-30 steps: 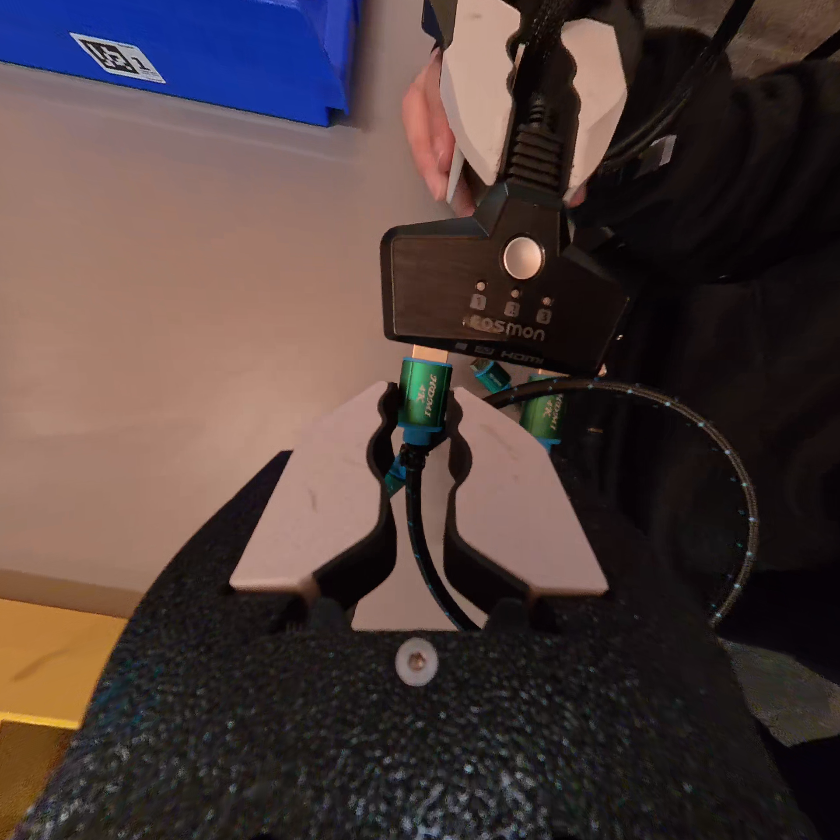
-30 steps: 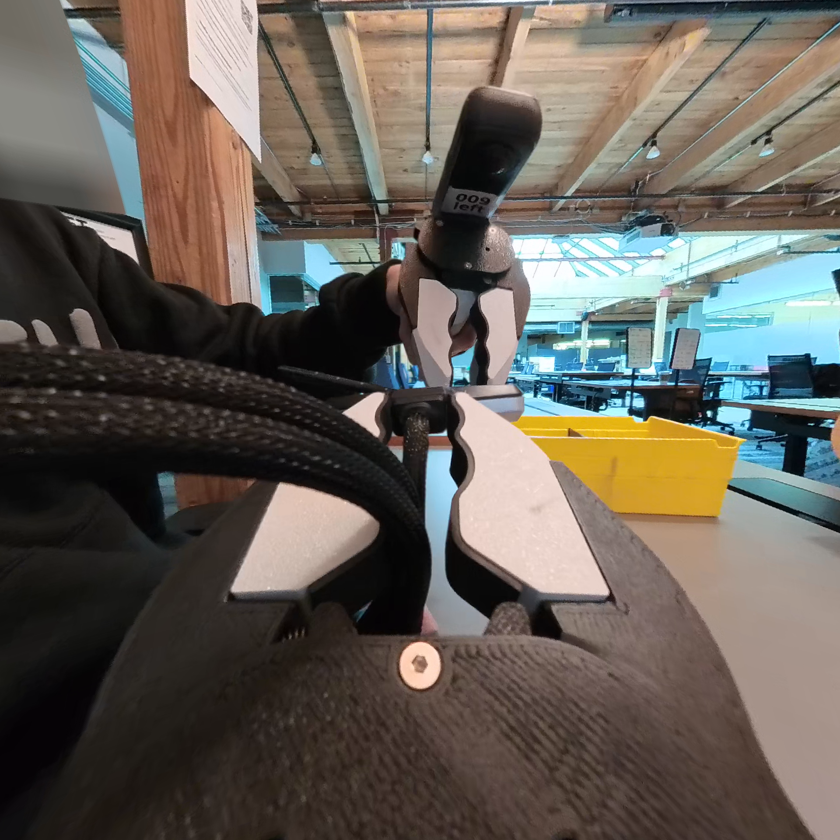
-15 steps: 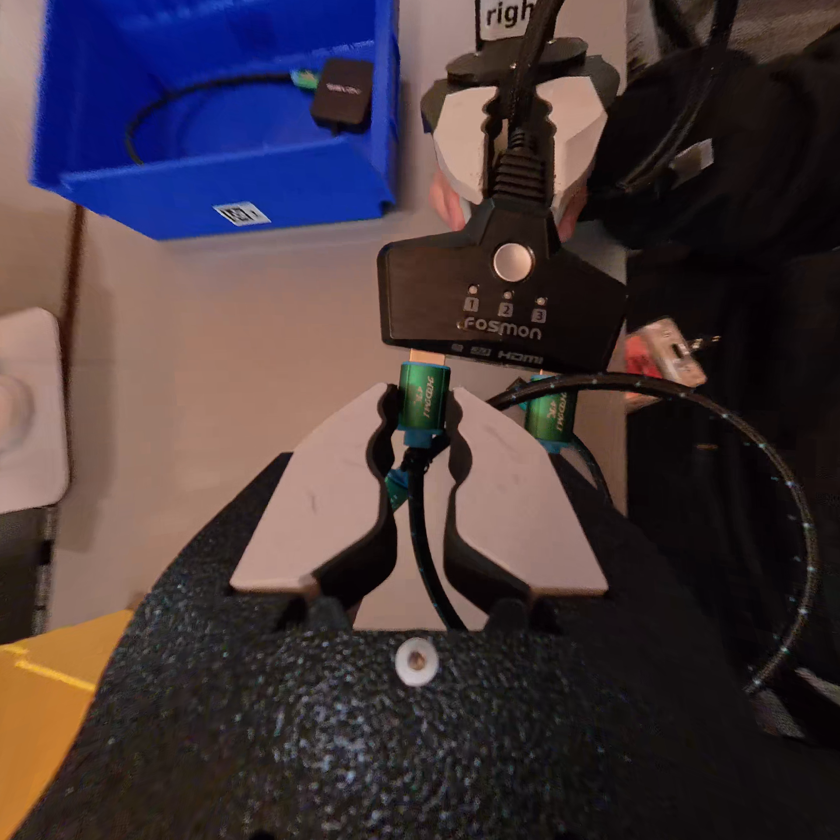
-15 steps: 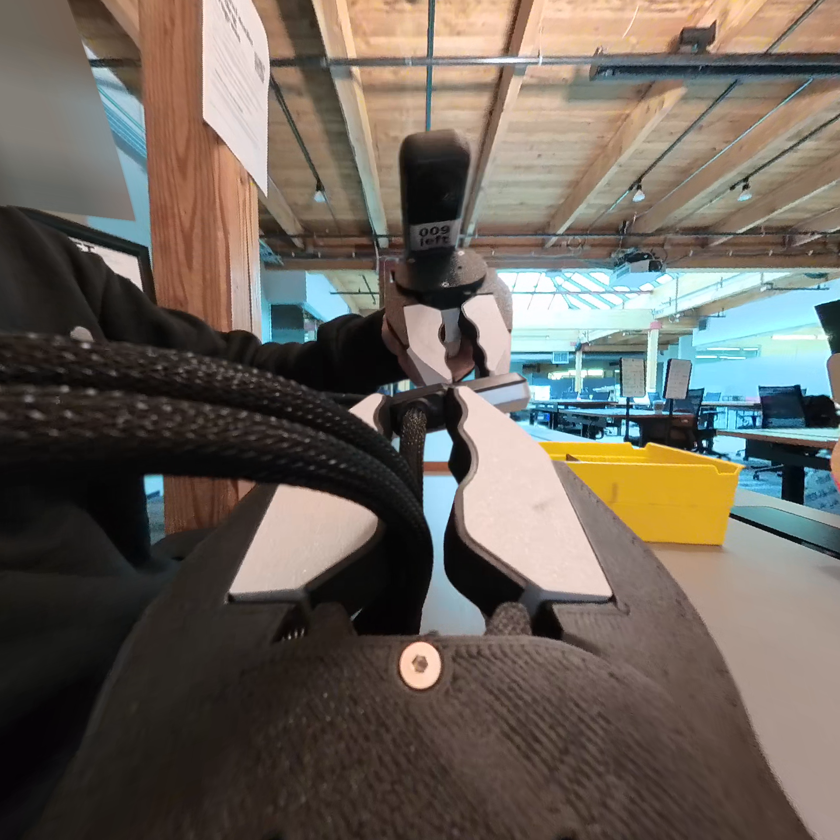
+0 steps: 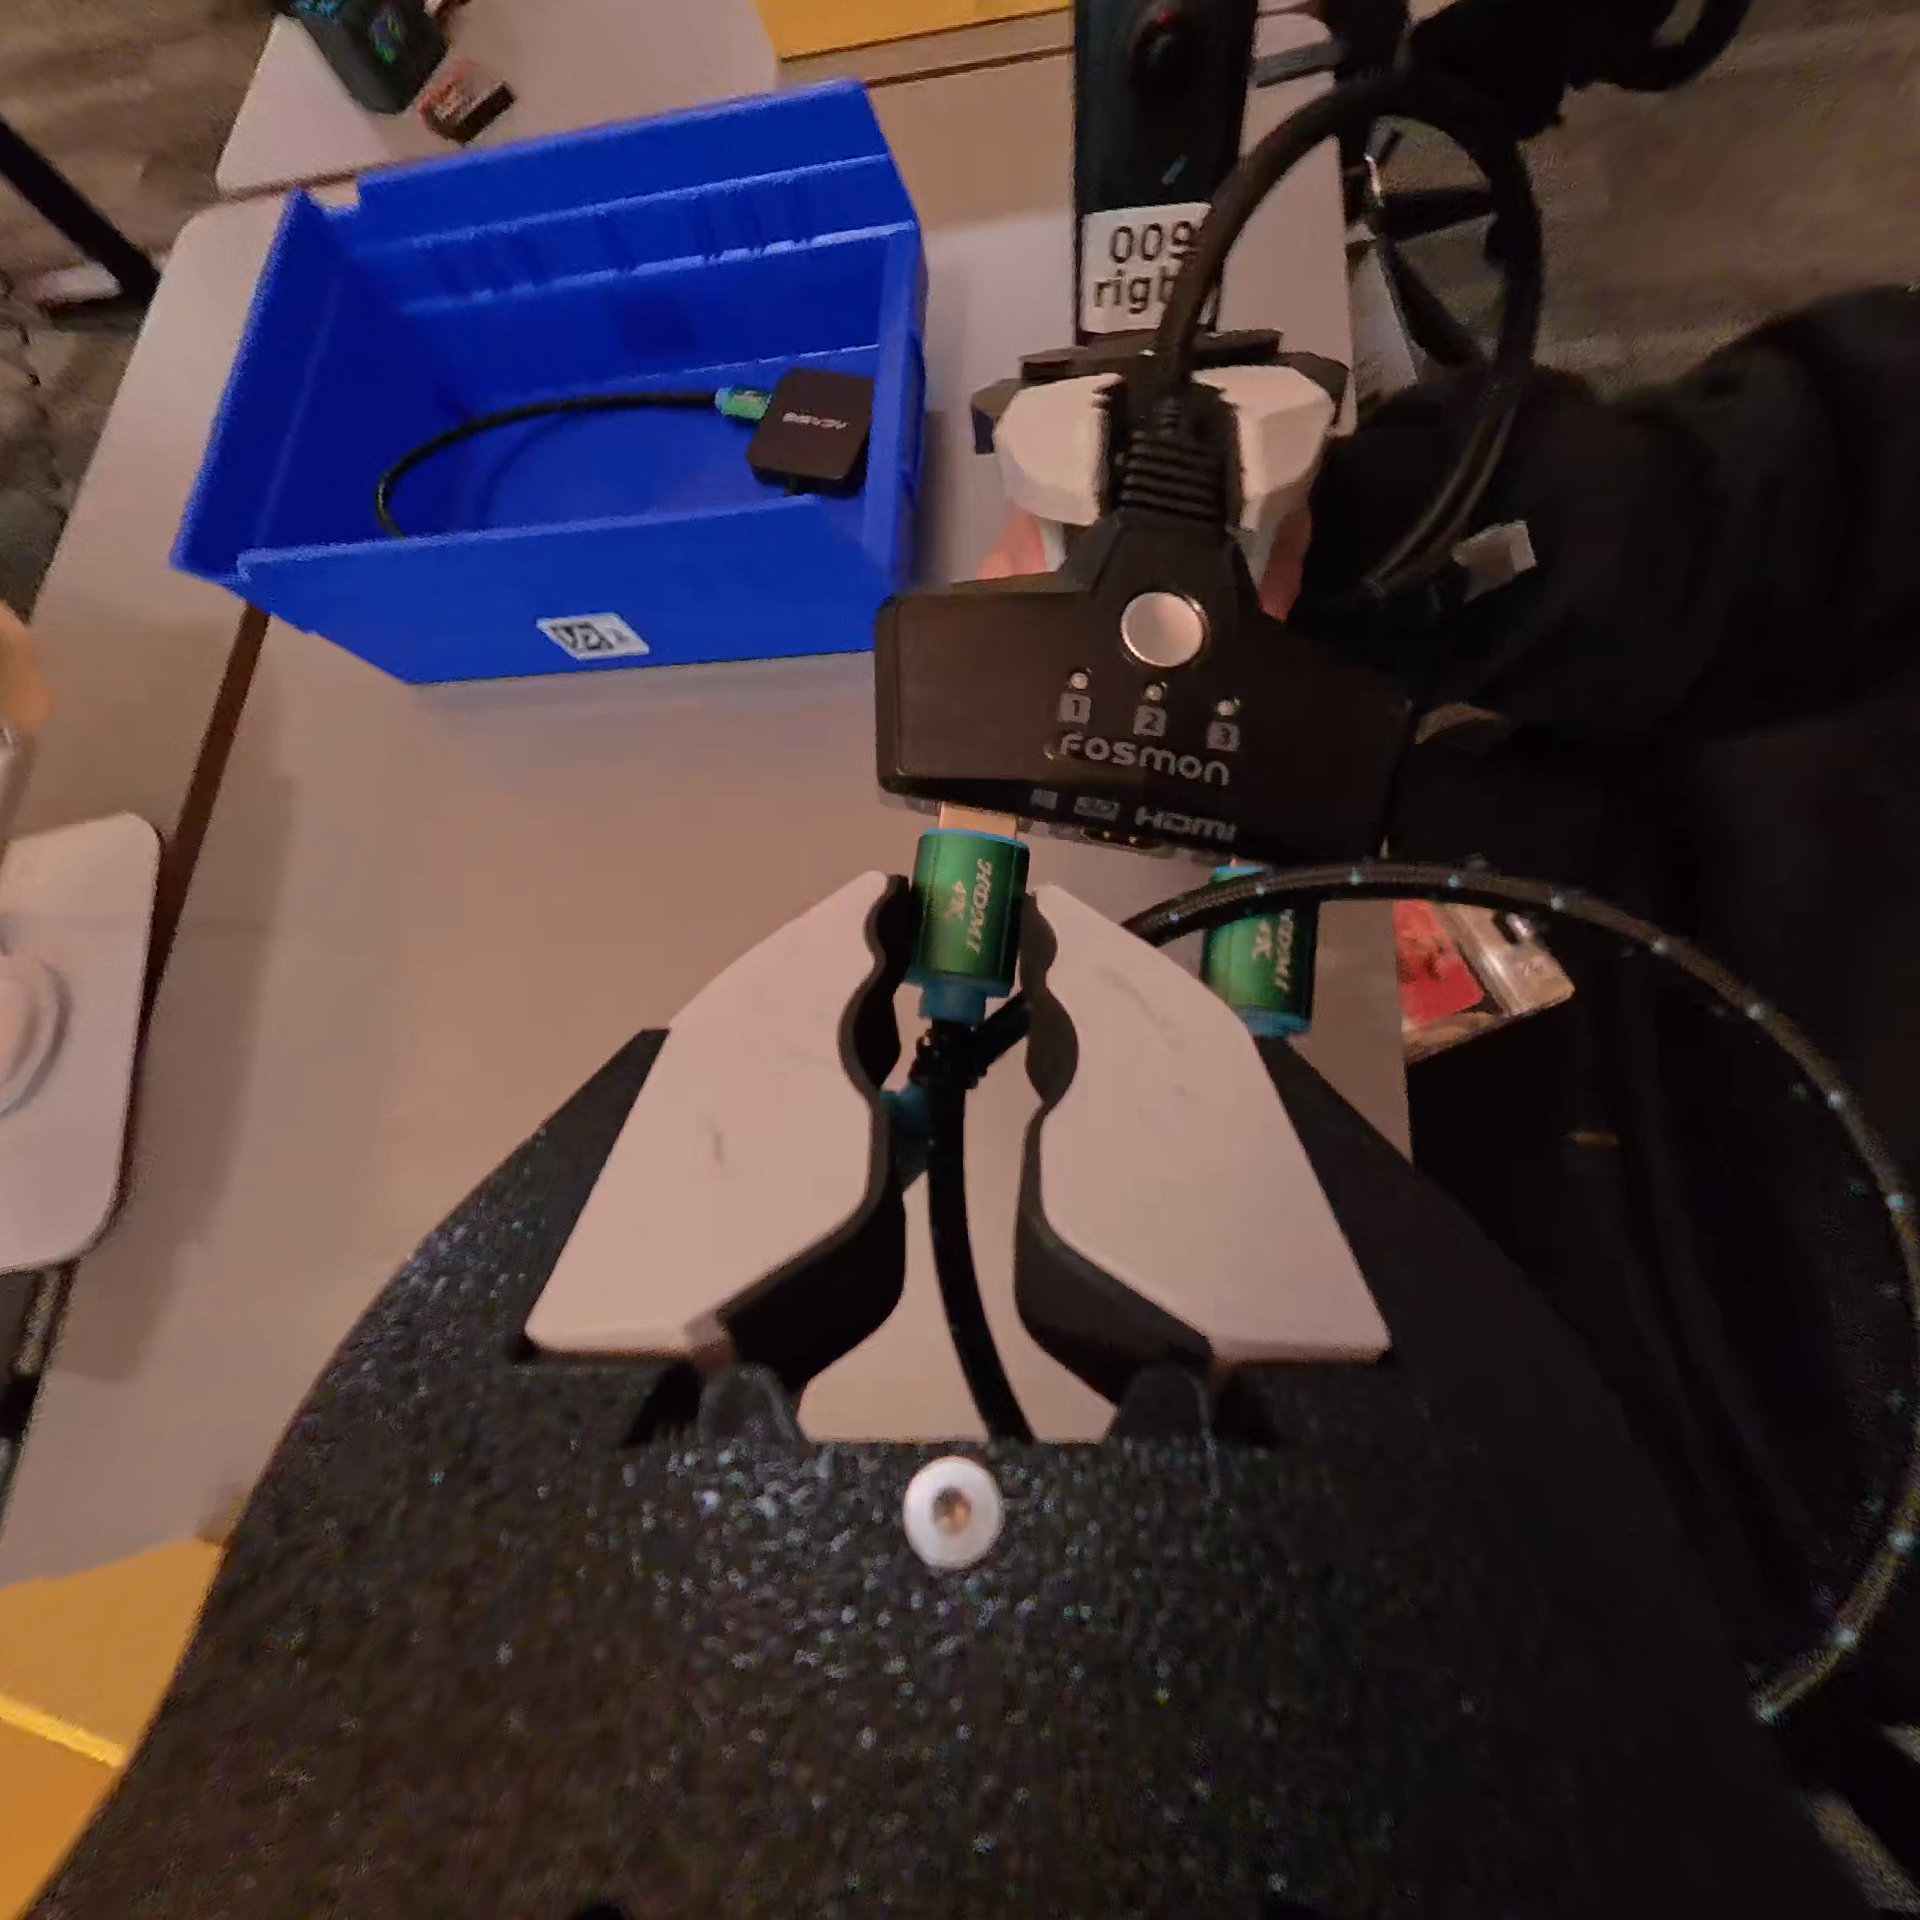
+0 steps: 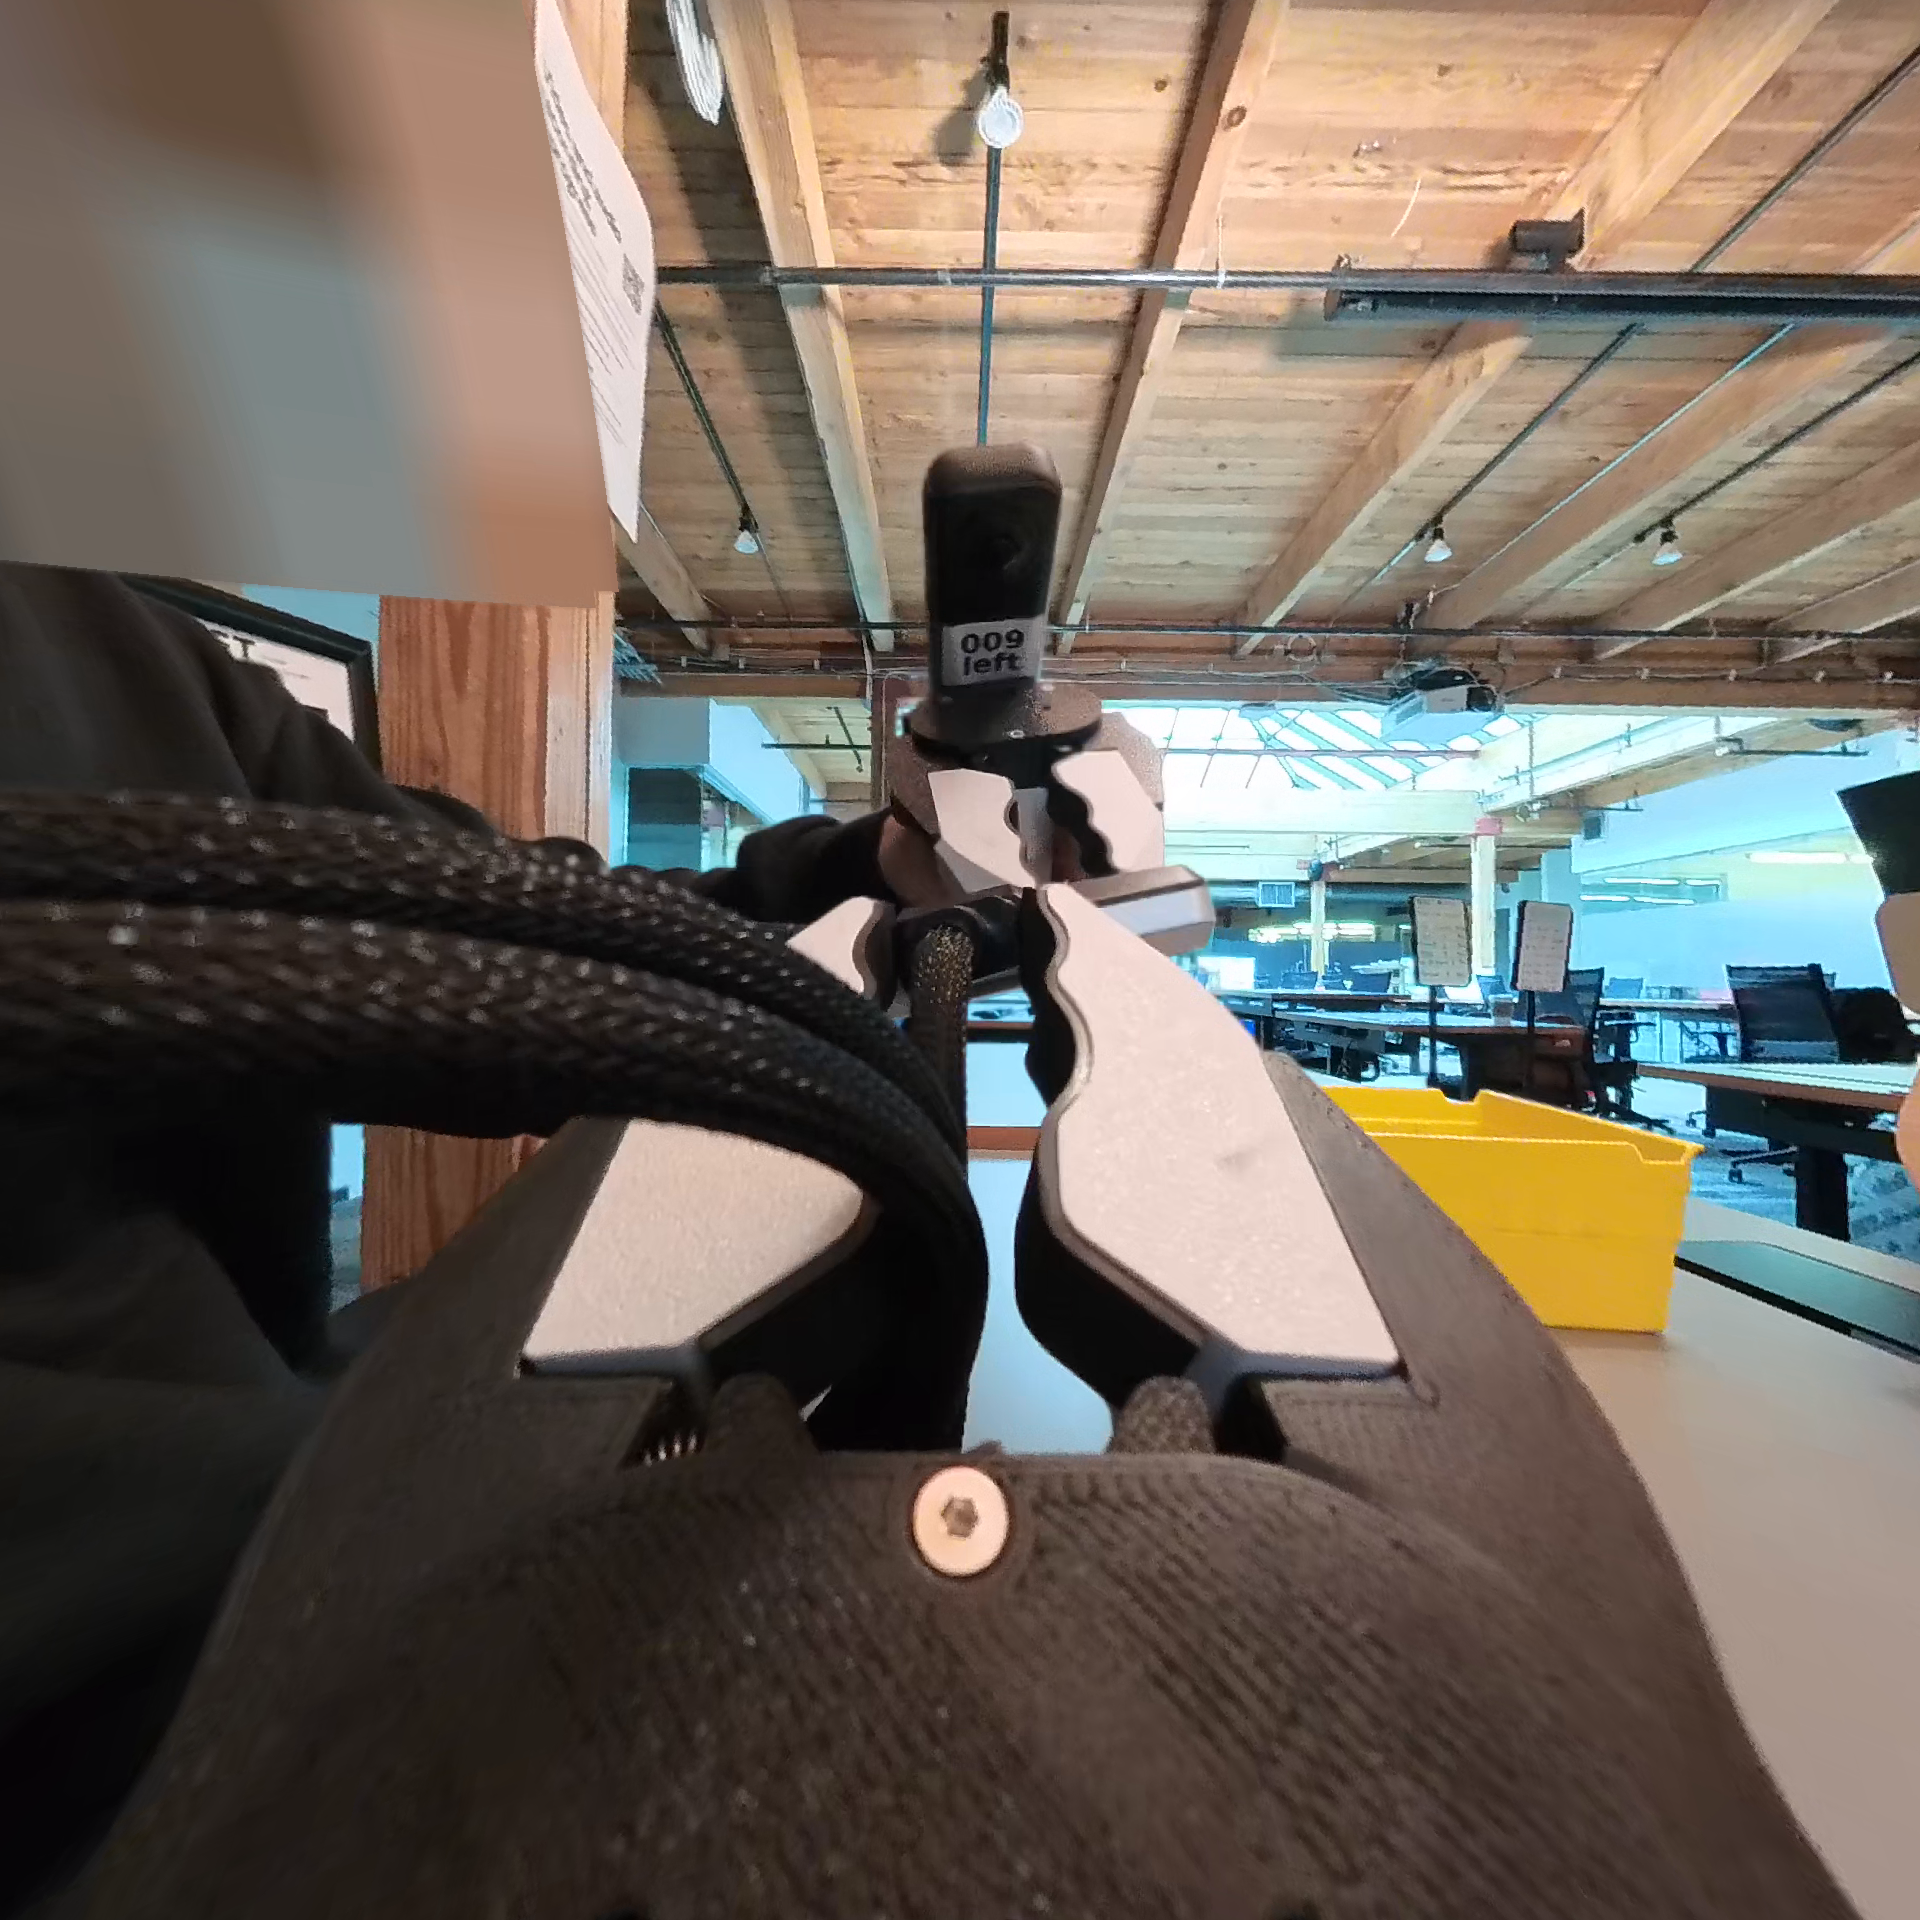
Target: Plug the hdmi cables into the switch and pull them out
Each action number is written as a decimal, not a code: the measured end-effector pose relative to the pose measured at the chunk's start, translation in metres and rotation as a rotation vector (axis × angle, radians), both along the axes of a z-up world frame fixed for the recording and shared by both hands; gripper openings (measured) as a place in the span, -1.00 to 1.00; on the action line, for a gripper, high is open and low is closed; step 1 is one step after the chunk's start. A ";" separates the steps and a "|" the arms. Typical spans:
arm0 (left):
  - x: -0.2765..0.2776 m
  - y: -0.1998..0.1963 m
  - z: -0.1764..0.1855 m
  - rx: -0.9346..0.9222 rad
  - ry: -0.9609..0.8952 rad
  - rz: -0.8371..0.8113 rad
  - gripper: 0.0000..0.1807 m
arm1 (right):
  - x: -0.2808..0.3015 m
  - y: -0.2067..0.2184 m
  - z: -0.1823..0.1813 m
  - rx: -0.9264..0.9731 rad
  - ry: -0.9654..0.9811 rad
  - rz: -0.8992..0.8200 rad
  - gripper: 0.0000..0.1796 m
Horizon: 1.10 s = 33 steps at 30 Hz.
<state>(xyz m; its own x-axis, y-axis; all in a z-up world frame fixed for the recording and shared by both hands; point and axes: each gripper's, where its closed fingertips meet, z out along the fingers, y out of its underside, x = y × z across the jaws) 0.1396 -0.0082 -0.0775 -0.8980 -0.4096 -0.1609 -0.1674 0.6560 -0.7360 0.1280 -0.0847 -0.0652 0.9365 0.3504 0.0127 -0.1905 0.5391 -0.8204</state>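
In the left wrist view, my left gripper (image 5: pixel 964 930) is shut on a green HDMI plug (image 5: pixel 968 914) whose metal tip sits in the left port of the black switch (image 5: pixel 1132 717); a short strip of metal still shows. A second green plug (image 5: pixel 1259 961) sits in the right port, and its braided cable (image 5: pixel 1621 925) loops to the right. My right gripper (image 5: pixel 1169 447) holds the switch by its cable collar. In the right wrist view, my right gripper (image 6: pixel 948 930) is shut on the switch's black braided cable (image 6: pixel 940 1003). The left gripper (image 6: pixel 1029 842) faces it, just beyond the switch (image 6: pixel 1153 902).
A blue bin (image 5: pixel 312 436) with a small black box and cable stands on the grey table (image 5: pixel 499 883) at the back left. A yellow bin (image 6: pixel 1507 1174) sits to the right, also at the left view's bottom corner (image 5: pixel 62 1714). A person's dark sleeve (image 5: pixel 1662 540) is at right.
Both grippers have tilted and lifted together, so the blue bin has come fully into the left view. The plug, switch and both grips look the same.
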 end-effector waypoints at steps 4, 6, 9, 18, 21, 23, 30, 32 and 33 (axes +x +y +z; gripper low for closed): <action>-0.010 -0.006 0.006 0.038 -0.040 -0.071 -0.78 | -0.003 -0.008 0.001 0.031 -0.026 0.037 -0.73; -0.014 -0.004 0.012 0.061 -0.072 -0.088 -0.77 | -0.002 -0.014 0.003 0.053 -0.024 0.041 -0.73; -0.018 0.006 0.021 0.040 -0.061 -0.057 -0.74 | 0.006 -0.024 0.005 0.077 -0.013 0.014 -0.73; -0.012 0.012 0.007 0.192 -0.085 -0.020 -0.79 | 0.004 -0.026 0.004 0.078 -0.029 0.024 -0.74; -0.013 0.007 0.000 0.258 -0.099 -0.047 -0.82 | 0.002 -0.023 0.003 0.071 -0.034 0.025 -0.73; -0.015 0.006 -0.006 0.300 -0.084 -0.066 -0.81 | 0.001 -0.023 0.003 0.068 -0.041 0.029 -0.73; -0.008 0.009 -0.012 0.325 -0.132 -0.050 -0.89 | 0.001 -0.019 -0.001 0.011 -0.053 0.010 -0.73; -0.007 0.009 -0.012 0.263 -0.124 -0.040 -0.89 | 0.000 -0.018 0.001 0.003 -0.054 0.005 -0.73; -0.006 0.010 -0.011 0.242 -0.129 -0.044 -0.89 | 0.000 -0.017 0.001 0.001 -0.048 0.007 -0.73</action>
<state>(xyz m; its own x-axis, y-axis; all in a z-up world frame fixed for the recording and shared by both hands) 0.1337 0.0014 -0.0888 -0.8798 -0.3064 -0.3635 -0.0498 0.8197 -0.5706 0.1284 -0.1016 -0.0645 0.9323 0.3570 0.0578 -0.1550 0.5387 -0.8281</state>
